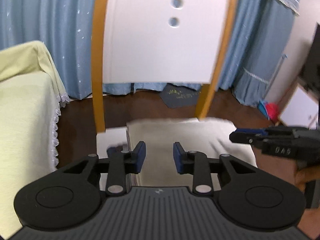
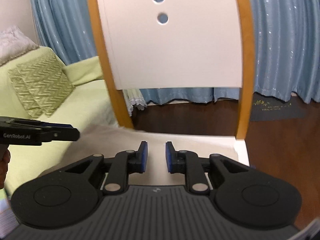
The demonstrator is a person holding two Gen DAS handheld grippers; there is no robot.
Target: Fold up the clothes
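Note:
A cream cloth lies flat on the white seat of a chair, just in front of its white back with orange posts. My left gripper hovers above the cloth, open, with nothing between its blue pads. My right gripper hangs over the same cloth, its jaws a narrow gap apart and empty. Each gripper shows in the other's view: the right one comes in from the right edge, the left one from the left edge.
A sofa under a pale green cover stands to the left, with zigzag cushions on it. Blue curtains hang behind the chair. A dark mat lies on the brown floor. Red and blue items sit at the right.

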